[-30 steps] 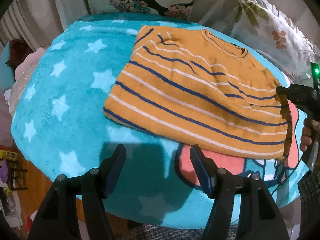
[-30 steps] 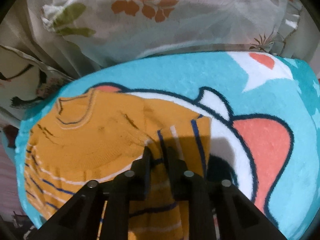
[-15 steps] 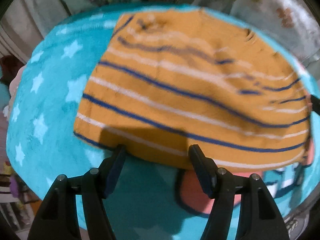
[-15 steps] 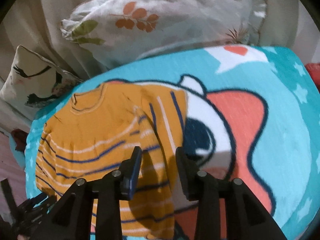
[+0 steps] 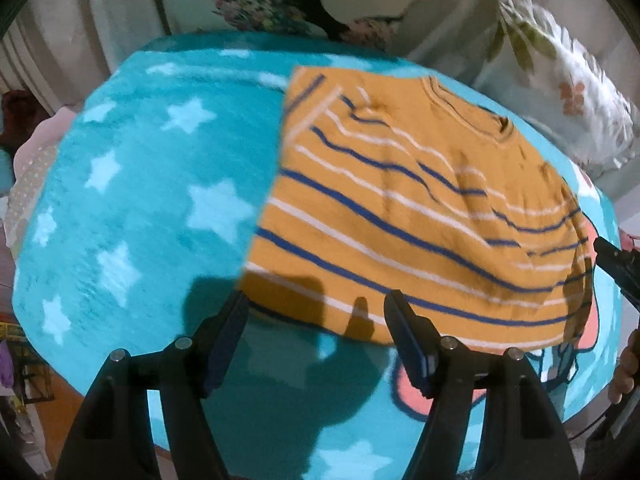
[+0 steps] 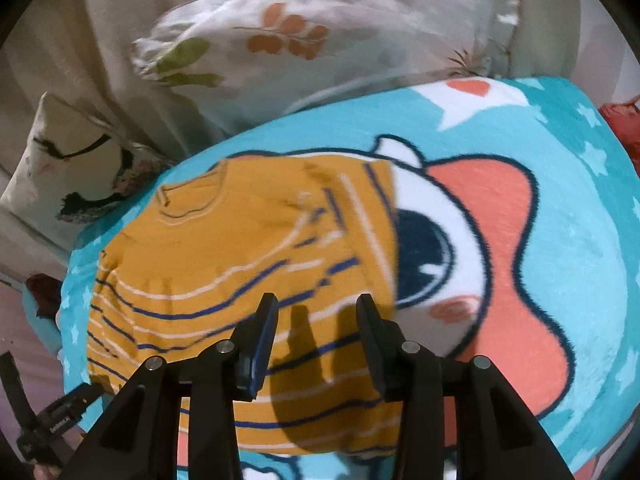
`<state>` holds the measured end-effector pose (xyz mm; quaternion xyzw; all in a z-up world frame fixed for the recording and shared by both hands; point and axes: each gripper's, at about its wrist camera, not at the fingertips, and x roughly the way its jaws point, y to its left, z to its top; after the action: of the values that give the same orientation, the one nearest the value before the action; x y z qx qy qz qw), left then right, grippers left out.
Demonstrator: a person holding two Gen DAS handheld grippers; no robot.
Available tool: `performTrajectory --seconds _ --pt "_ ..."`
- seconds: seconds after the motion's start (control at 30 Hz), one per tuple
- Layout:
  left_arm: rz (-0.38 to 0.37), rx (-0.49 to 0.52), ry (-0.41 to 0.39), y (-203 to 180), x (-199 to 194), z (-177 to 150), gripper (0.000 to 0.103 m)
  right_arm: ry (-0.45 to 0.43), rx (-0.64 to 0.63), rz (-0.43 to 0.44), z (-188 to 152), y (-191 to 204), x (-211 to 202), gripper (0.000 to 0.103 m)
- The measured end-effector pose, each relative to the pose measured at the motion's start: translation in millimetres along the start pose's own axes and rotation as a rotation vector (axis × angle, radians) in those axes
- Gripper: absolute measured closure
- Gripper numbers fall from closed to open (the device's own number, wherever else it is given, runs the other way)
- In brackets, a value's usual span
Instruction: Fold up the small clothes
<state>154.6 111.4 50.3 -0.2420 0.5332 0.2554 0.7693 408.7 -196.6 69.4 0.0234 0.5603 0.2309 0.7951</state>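
Observation:
An orange shirt [image 5: 408, 216] with blue and white stripes lies flat on the teal star blanket [image 5: 132, 200], collar at the far side. In the right wrist view the shirt [image 6: 224, 256] has its right sleeve folded in over the body. My left gripper [image 5: 316, 304] is open and hovers over the left end of the near hem, holding nothing. My right gripper [image 6: 317, 304] hangs above the shirt's right part with its jaws opening; no cloth is pinched between them. The right gripper [image 5: 616, 264] also shows at the left wrist view's right edge.
Floral pillows [image 6: 320, 40] and another pillow [image 5: 560, 92] lean along the blanket's far side. The blanket's cartoon print [image 6: 500, 240] lies bare to the right of the shirt. The bed edge drops to the floor [image 5: 24, 380] on the left. A red item [image 6: 624, 120] sits at the far right.
My right gripper let go of the sleeve fabric, opened and drew back upward. My left gripper moved in over the shirt's near hem.

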Motion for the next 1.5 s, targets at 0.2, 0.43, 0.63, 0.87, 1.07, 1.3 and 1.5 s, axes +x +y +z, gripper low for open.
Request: performTrajectory --seconds 0.2,0.43,0.63,0.87,1.07,1.3,1.5 --pt "-0.003 -0.006 0.007 24.8 -1.1 8.8 0.033 0.007 -0.038 0.002 -8.5 39.7 4.2 0.056" --pt "-0.013 0.006 0.024 56.3 2.3 21.1 0.033 0.027 -0.054 -0.005 -18.6 79.4 14.0 0.055" --pt "-0.040 0.011 0.048 78.3 10.1 32.0 0.033 0.051 -0.076 -0.007 -38.1 110.1 23.5 0.055" --pt "-0.066 0.037 0.060 93.1 17.0 41.6 0.033 0.064 -0.112 -0.030 -60.9 140.9 29.8 0.053" --pt "-0.063 0.035 0.044 110.0 15.8 45.3 0.033 0.082 -0.155 -0.019 -71.0 171.5 36.1 0.052" --pt "-0.022 0.011 0.044 135.2 17.6 38.9 0.033 0.125 -0.323 0.028 -79.4 251.7 57.6 0.051" --pt "0.019 -0.023 0.023 157.5 10.7 34.6 0.033 0.159 -0.479 0.007 -87.2 317.2 88.9 0.049"
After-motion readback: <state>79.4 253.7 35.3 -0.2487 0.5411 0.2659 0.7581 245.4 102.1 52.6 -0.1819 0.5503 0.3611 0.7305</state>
